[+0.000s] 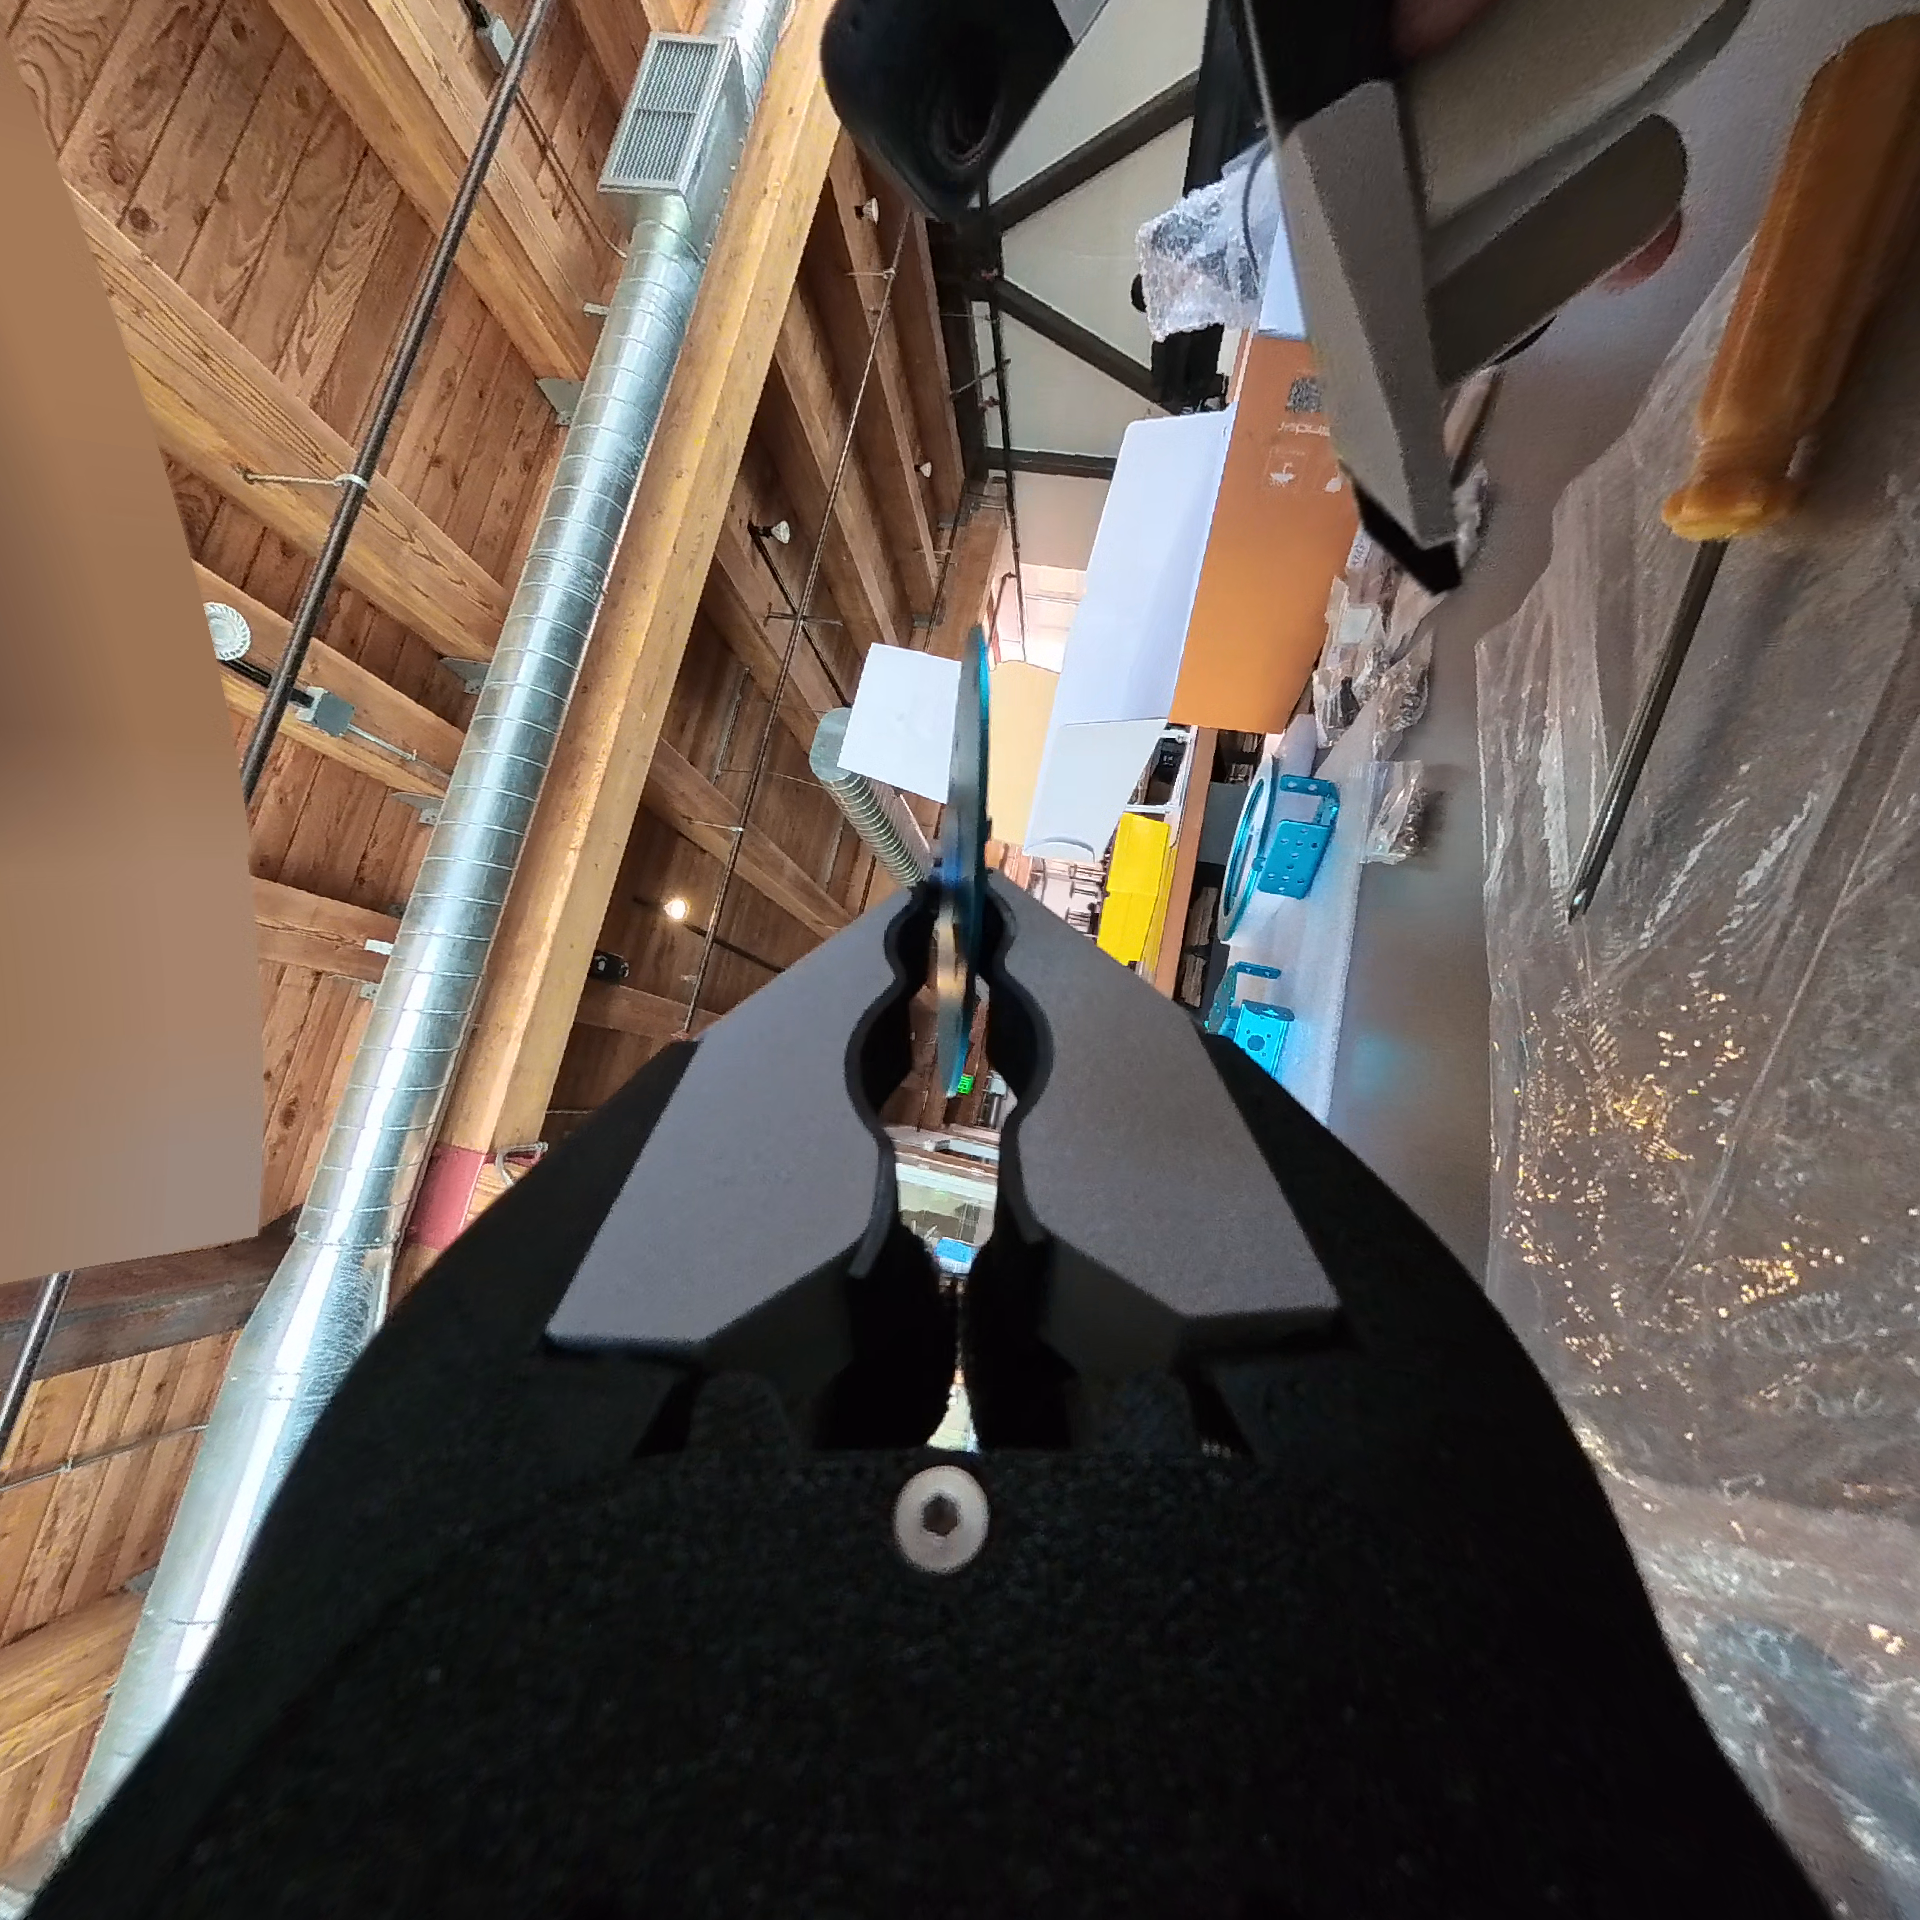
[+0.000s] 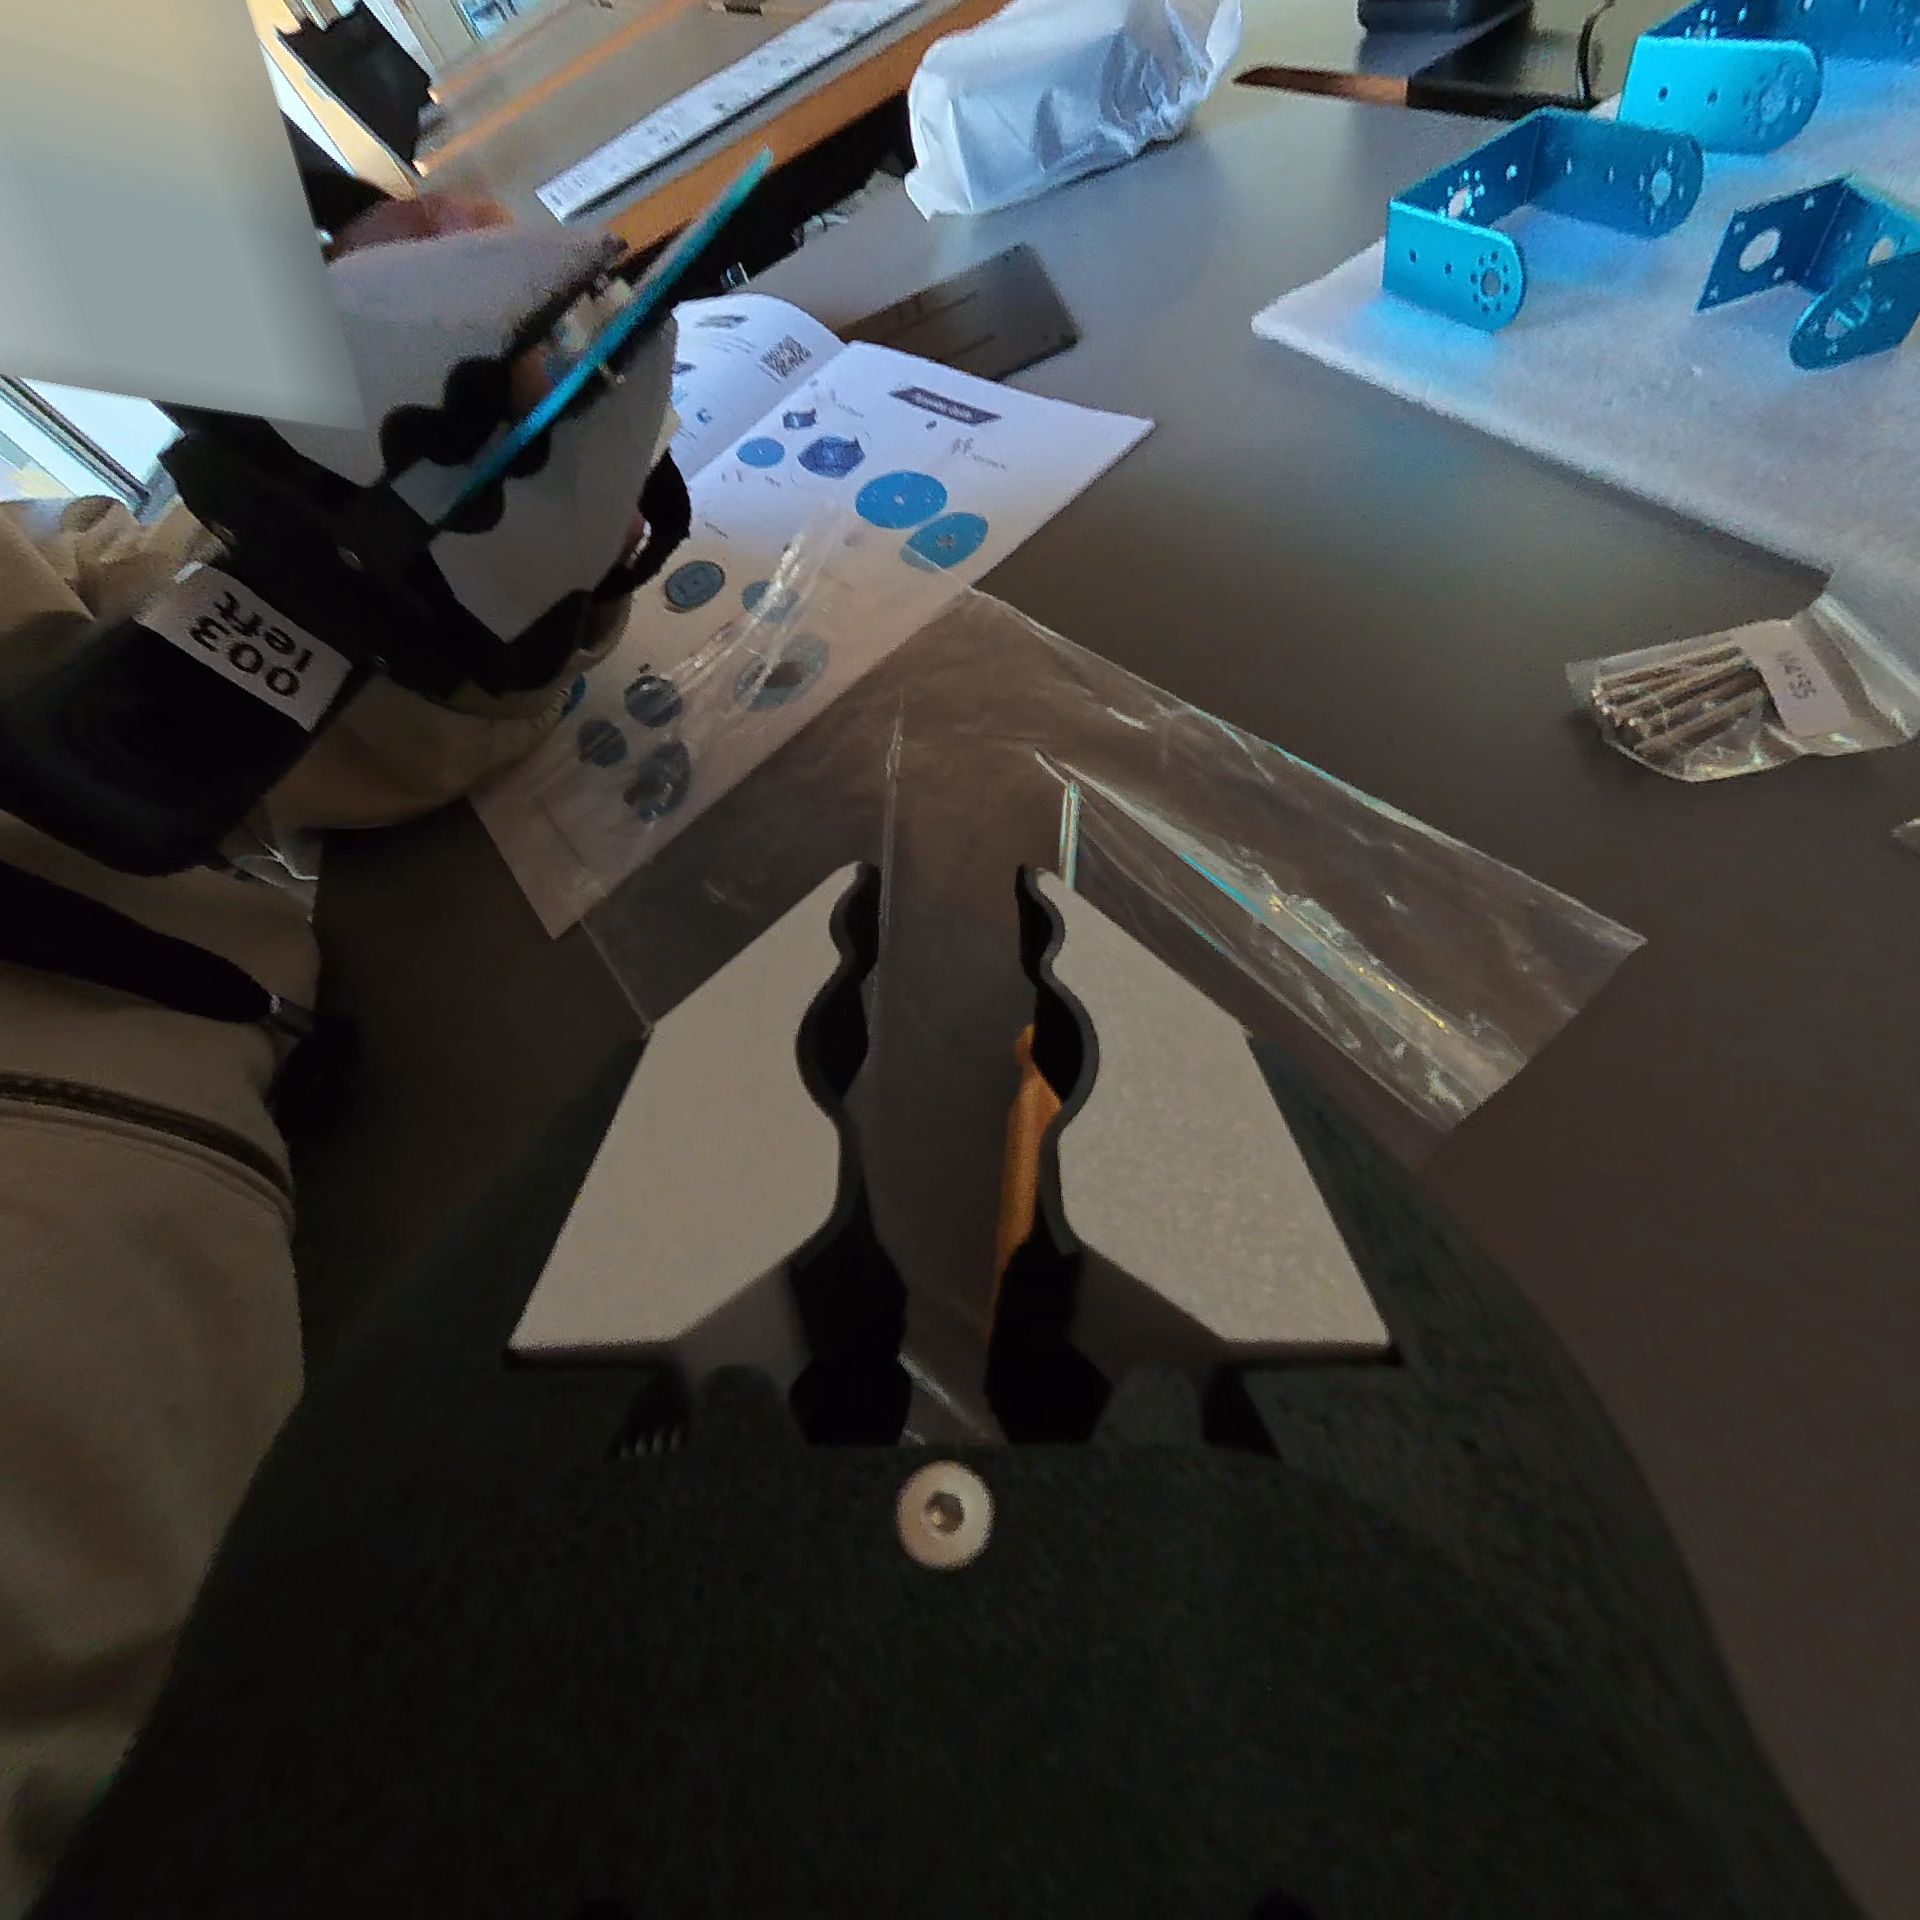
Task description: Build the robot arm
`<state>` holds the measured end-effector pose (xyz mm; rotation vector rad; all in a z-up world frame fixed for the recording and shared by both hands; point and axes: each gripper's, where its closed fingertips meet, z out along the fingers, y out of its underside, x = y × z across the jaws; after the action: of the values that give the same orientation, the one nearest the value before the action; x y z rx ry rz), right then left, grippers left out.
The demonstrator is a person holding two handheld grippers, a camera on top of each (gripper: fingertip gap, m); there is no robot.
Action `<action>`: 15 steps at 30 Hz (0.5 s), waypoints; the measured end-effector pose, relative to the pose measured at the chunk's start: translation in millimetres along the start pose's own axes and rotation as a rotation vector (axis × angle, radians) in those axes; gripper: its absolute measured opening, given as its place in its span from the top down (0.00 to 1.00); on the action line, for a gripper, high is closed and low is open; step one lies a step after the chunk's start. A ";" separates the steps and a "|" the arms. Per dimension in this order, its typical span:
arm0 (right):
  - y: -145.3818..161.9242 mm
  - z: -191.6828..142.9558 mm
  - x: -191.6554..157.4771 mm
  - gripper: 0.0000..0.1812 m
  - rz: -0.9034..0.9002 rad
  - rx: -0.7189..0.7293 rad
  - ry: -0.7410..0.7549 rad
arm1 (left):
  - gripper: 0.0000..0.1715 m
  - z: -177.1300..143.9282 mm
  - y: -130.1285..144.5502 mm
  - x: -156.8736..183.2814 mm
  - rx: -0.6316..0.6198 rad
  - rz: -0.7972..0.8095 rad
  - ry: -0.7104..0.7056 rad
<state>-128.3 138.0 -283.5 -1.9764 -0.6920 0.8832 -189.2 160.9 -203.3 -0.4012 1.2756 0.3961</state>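
Observation:
My left gripper [image 1: 961, 894] is shut on a thin blue metal disc [image 1: 971, 748] seen edge-on and holds it up in the air. The right wrist view shows it at the upper left [image 2: 613, 301] with the disc [image 2: 707, 223] sticking out past the tips. My right gripper [image 2: 945, 878] is open and low over the dark table [image 2: 1351, 582]. An orange-handled screwdriver [image 2: 1023, 1143] lies below its gap, close to the right finger. The left wrist view shows the screwdriver [image 1: 1766, 312] on a clear plastic bag [image 1: 1662, 1039], beside one of the right gripper's fingers [image 1: 1371, 416].
An open instruction booklet [image 2: 914, 457] lies ahead on the left. Blue metal brackets [image 2: 1538, 218] sit on a white foam sheet [image 2: 1558, 416] at the far right. A bag of screws [image 2: 1704, 707] lies on the right, a black plate [image 2: 966, 312] and a white wrapped bundle [image 2: 1049, 94] farther back. A person's sleeve [image 2: 125, 1247] fills the left. Across from one pair of fingers to the other is roughly 11 centimetres. The screwdriver [image 1: 1766, 312] lies some 5 centimetres from my right tips, 15 centimetres from my left tips.

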 end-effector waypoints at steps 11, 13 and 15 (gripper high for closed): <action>-4.1 8.6 -11.1 0.86 -0.070 0.024 -0.033 | 0.97 -1.1 -0.6 -1.7 0.002 -0.006 -0.003; -4.3 10.2 -12.6 0.86 -0.092 0.026 -0.034 | 0.96 -1.3 -0.4 -1.5 0.002 -0.009 -0.001; -3.8 11.7 -13.1 0.86 -0.110 0.024 -0.031 | 0.96 -1.4 -0.1 -1.7 0.002 -0.008 -0.003</action>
<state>-145.9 135.8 -280.6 -1.8877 -0.7968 0.8534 -190.7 160.0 -202.0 -0.4045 1.2714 0.3885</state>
